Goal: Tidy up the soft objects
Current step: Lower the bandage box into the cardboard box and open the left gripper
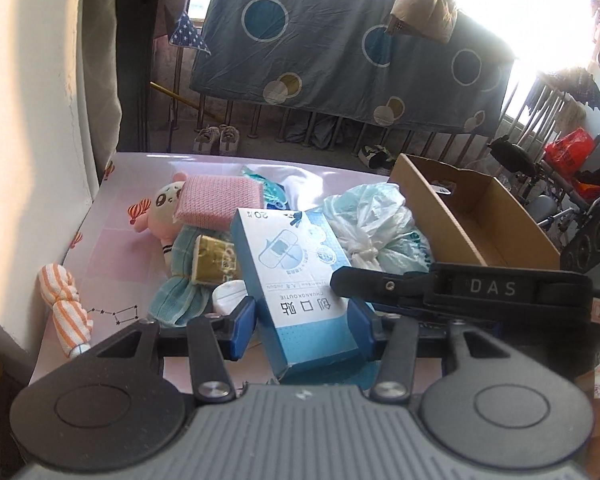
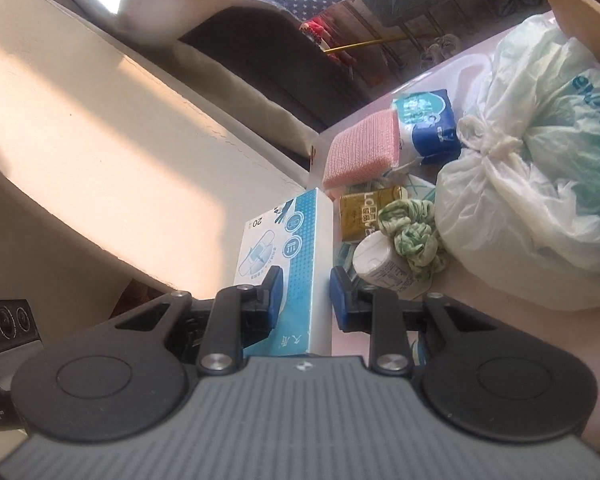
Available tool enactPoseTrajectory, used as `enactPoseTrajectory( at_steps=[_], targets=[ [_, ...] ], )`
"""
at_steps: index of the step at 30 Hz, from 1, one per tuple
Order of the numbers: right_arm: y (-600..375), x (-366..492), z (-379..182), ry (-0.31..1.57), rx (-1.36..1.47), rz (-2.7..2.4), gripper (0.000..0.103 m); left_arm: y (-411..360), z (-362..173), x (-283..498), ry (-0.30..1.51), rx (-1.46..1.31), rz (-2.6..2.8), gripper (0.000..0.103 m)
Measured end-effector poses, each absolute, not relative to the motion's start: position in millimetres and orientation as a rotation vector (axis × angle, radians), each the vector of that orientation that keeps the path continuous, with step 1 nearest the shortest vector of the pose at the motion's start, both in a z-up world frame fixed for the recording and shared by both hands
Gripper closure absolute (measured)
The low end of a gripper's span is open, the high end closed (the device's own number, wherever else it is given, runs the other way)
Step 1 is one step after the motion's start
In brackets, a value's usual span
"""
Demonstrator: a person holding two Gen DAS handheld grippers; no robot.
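My left gripper (image 1: 304,322) has its blue fingers (image 1: 242,330) about half apart, pressed on the two long sides of a blue-and-white plaster box (image 1: 296,280). My right gripper (image 2: 302,304) holds the same box (image 2: 288,264) with its fingers (image 2: 272,300) set narrow, one on the printed face and one on the white back; in the left wrist view its black finger crosses in from the right and lies over the box's edge. The box is clear of the worktop (image 1: 112,248), above the heap.

On the pink patterned worktop, from the left: an orange-striped cloth bundle (image 1: 62,304) lies by itself near the edge. Next a pale plush toy (image 1: 160,212) lies under a pink knitted sponge (image 1: 220,200). Below them a light-blue cloth (image 1: 180,296) carries a gold packet (image 1: 214,260) and a white round container (image 1: 228,296). Right of the box sits a knotted white plastic bag (image 1: 376,228), touching an open cardboard box (image 1: 480,216) at the worktop's right end. The right wrist view adds a green-and-white scrunched cloth (image 2: 414,232) between the gold packet and the bag, and a blue-and-white soft pack (image 2: 428,128) beside the sponge.

Behind the worktop, a grey-blue sheet with circles (image 1: 340,48) hangs over a railing in strong window light. A pair of shoes (image 1: 216,140) stands on the floor below it. A cream wall closes the left side.
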State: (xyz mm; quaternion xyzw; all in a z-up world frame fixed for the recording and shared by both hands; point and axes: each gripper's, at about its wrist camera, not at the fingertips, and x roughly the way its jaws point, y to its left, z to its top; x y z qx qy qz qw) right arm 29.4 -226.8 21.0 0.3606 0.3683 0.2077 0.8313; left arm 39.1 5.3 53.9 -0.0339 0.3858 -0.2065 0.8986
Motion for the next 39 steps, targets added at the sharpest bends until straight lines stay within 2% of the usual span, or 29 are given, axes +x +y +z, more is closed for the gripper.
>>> enactPoseTrajectory(
  at_steps=[7, 13, 23, 30, 34, 39],
  targets=[
    [-331.0, 30.8, 55.3, 0.668, 0.844, 0.335, 0.078, -92.9, 87.4, 80.9, 0.759, -0.040, -0.593, 0.053],
    [-436.3, 42.5, 64.7, 0.640, 0.893, 0.207, 0.077, -205.1, 86.9, 125.7, 0.811, 0.000, -0.685, 0.053],
    [-577.2, 123.2, 6.0, 0.729, 0.984, 0.064, 0.076, -356.4, 36.5, 204.8, 0.920, 0.136, -0.711, 0.053],
    [-611.5, 193.5, -57.0, 0.836, 1.006, 0.046, 0.076, -375.8, -5.6, 248.9, 0.979, 0.154, -0.629, 0.050],
    [-611.9, 210.2, -91.7, 0.925, 0.994, -0.023, 0.077, -355.9, -1.3, 259.0, 0.991, 0.106, -0.620, 0.049],
    [-607.6, 220.1, -114.3, 1.016, 0.966, -0.086, 0.077, -327.9, 20.8, 258.5, 0.955, 0.061, -0.618, 0.043]
  ],
)
